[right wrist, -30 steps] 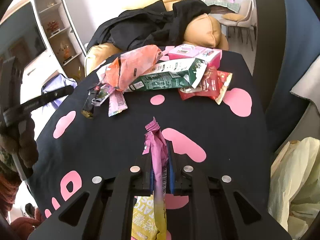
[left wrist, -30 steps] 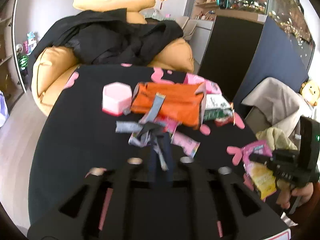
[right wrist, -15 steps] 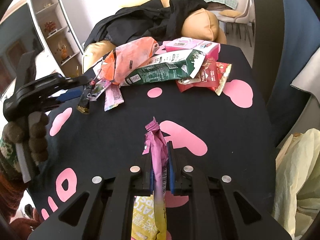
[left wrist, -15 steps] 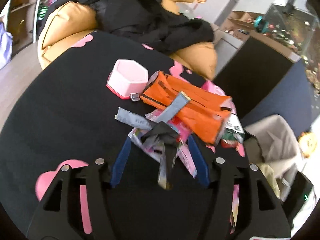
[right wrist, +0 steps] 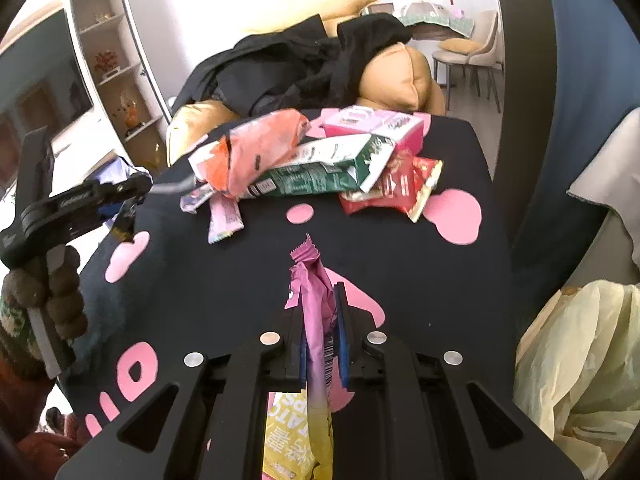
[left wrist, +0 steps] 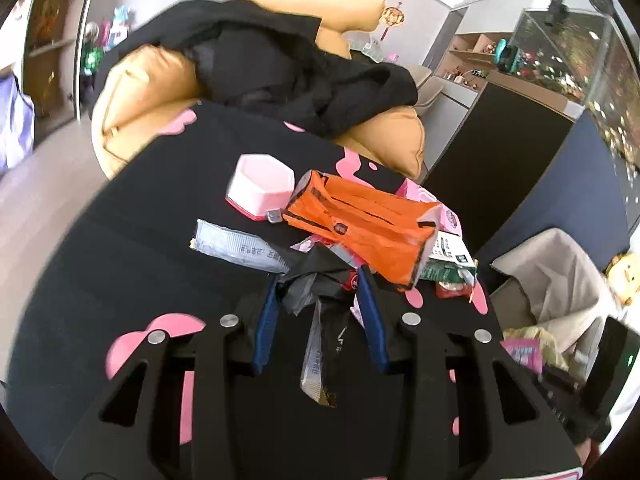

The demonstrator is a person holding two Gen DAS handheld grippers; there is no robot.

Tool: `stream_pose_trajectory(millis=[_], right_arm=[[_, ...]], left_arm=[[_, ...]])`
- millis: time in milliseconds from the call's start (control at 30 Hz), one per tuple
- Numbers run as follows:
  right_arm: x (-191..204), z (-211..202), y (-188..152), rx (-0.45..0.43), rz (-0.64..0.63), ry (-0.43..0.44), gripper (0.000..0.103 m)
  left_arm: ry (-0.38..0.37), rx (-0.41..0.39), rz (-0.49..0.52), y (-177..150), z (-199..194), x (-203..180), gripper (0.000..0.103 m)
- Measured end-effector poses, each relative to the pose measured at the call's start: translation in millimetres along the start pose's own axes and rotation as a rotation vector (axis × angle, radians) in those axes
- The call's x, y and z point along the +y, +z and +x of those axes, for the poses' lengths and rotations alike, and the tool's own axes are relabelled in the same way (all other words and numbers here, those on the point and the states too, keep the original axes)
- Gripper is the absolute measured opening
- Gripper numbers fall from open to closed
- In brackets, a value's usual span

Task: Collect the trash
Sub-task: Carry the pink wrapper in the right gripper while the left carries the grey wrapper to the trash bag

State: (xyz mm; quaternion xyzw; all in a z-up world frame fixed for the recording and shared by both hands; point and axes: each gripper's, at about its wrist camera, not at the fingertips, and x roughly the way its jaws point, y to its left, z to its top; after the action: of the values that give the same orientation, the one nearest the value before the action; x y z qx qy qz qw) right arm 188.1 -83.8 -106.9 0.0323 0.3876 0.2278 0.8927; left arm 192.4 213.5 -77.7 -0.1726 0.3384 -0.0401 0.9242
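My left gripper (left wrist: 318, 280) is open, its blue-padded fingers on either side of a crumpled black and grey wrapper (left wrist: 320, 312) at the near edge of a trash pile. The pile holds an orange bag (left wrist: 360, 224), a grey sachet (left wrist: 236, 246) and a green carton (left wrist: 448, 260) on the black table (left wrist: 120, 240). My right gripper (right wrist: 320, 304) is shut on a pink and yellow snack packet (right wrist: 314, 320), held above the table. The left gripper (right wrist: 120, 196) also shows in the right wrist view, at the pile's left end.
A pink hexagonal box (left wrist: 262, 184) stands behind the pile. A pink carton (right wrist: 372, 124) and red packet (right wrist: 400, 188) lie at the pile's right. A yellow sofa with black clothes (left wrist: 280, 68) is beyond the table. A pale plastic bag (right wrist: 580, 360) hangs at the table's right.
My left gripper opened and moved forward to straddle the black wrapper at the pile. My right gripper kept still with the pink packet.
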Motion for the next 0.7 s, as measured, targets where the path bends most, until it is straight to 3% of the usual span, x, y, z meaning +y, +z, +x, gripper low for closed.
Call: stream_pose_trajectory(millis=[333, 700], right_arm=[[-4, -34, 13, -0.057, -0.056, -0.009, 0.012], [-62, -121, 23, -0.192, -0.047, -0.169, 0.012]], left_arm=[[-0.007, -0.003, 0.063, -7, -26, -39, 0.037], [-0.157, -0.036, 0.187, 14, -39, -147, 0.038]])
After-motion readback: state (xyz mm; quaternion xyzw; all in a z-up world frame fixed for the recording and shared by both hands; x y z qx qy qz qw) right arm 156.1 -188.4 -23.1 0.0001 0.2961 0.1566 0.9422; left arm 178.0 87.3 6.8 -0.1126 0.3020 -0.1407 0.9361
